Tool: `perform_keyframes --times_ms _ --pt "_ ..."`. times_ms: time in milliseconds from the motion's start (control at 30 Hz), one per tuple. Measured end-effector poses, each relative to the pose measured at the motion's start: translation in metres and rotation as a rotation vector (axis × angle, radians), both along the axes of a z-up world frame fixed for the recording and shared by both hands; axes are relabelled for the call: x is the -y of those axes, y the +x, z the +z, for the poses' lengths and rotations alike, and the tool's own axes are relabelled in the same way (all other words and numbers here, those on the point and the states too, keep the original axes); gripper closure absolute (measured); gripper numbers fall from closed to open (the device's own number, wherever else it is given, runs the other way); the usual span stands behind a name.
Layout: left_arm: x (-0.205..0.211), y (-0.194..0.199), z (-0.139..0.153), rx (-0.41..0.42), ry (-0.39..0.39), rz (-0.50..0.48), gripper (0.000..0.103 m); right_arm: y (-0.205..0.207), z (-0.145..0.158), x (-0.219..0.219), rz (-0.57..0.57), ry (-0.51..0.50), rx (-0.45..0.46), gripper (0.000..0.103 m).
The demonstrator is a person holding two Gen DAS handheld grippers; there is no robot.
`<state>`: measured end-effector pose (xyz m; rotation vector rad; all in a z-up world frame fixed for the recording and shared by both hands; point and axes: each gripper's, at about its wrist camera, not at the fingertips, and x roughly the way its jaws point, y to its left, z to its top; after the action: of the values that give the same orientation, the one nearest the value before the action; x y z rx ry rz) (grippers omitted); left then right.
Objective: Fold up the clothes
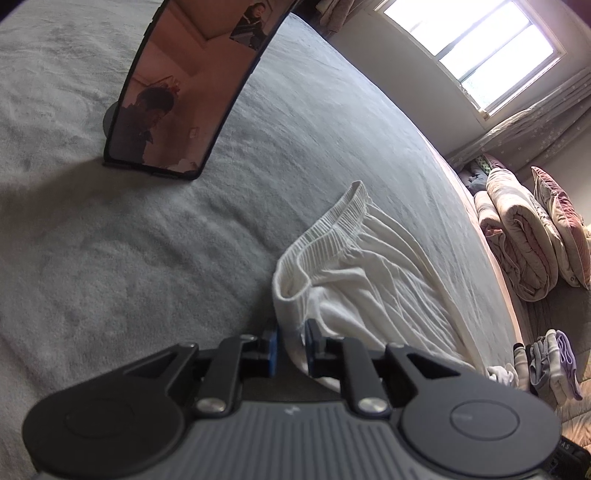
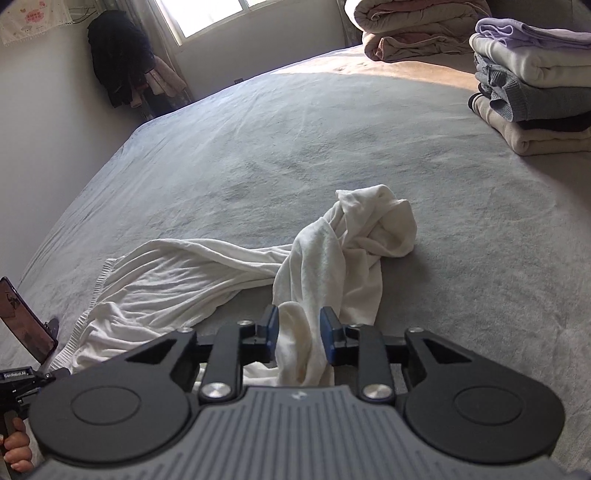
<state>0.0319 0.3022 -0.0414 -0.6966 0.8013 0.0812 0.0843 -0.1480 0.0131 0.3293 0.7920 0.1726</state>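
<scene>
A white garment (image 1: pixel 369 280) with a ribbed elastic waistband lies crumpled on the grey bed cover (image 1: pixel 110 258). In the left wrist view my left gripper (image 1: pixel 291 349) sits at the waistband's near corner. Its blue pads stand a little apart, with a fold of the white cloth lying between them. In the right wrist view the same garment (image 2: pixel 184 280) stretches left, its other end bunched in a twisted heap. My right gripper (image 2: pixel 299 332) is open, and a loose strip of the white cloth lies in the gap without being pinched.
A phone on a stand (image 1: pixel 177 92) stands upright on the bed beyond the left gripper. A stack of folded clothes (image 2: pixel 535 92) sits at the far right, with rolled quilts (image 2: pixel 417 26) behind it. Dark clothes (image 2: pixel 118 55) hang by the window. A hand (image 2: pixel 14 450) shows at the lower left.
</scene>
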Motion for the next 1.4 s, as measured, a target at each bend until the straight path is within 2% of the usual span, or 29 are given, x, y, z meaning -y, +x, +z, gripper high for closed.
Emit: perform_keyframes --times_ms 33,267,367,467,500,567,600,767,900,1000,1167,1400 --pt "0.003 0.001 0.0 -0.001 0.014 -0.003 0.085 0.005 0.0 -0.003 0.012 0.003 0.002 0.071" --pt "0.015 0.008 0.001 -0.007 0.086 -0.005 0.084 0.037 -0.02 -0.032 0.059 -0.047 -0.048 0.071" --pt "0.017 0.009 0.001 -0.011 0.105 -0.004 0.084 0.045 -0.034 -0.041 0.043 -0.128 -0.066 0.069" --pt "0.017 0.01 0.001 -0.013 0.109 0.001 0.084 0.048 -0.044 -0.047 -0.001 -0.248 -0.018 0.069" --pt "0.017 0.011 0.001 -0.013 0.108 0.003 0.084 0.049 -0.046 -0.047 -0.002 -0.274 -0.006 0.077" --pt "0.016 0.012 0.001 -0.014 0.106 0.008 0.084 0.051 -0.049 -0.048 -0.003 -0.322 0.016 0.086" --pt "0.016 0.012 0.001 -0.013 0.104 0.01 0.084 0.052 -0.046 -0.048 -0.002 -0.33 0.016 0.097" --pt "0.016 0.012 0.002 -0.01 0.098 0.02 0.085 0.042 -0.015 -0.028 -0.008 -0.218 0.05 0.098" --pt "0.018 0.012 0.003 -0.005 0.115 0.017 0.098 0.032 0.018 -0.016 -0.021 -0.155 0.114 0.098" --pt "0.018 0.01 0.005 0.003 0.112 0.018 0.1 0.02 0.041 -0.006 -0.037 -0.124 0.176 0.098" --pt "0.017 0.006 0.009 0.014 0.108 0.017 0.101 0.001 0.069 0.01 -0.097 -0.13 0.258 0.098" --pt "0.013 0.001 0.011 0.02 0.084 0.009 0.101 -0.027 0.084 0.032 -0.189 -0.228 0.338 0.098"
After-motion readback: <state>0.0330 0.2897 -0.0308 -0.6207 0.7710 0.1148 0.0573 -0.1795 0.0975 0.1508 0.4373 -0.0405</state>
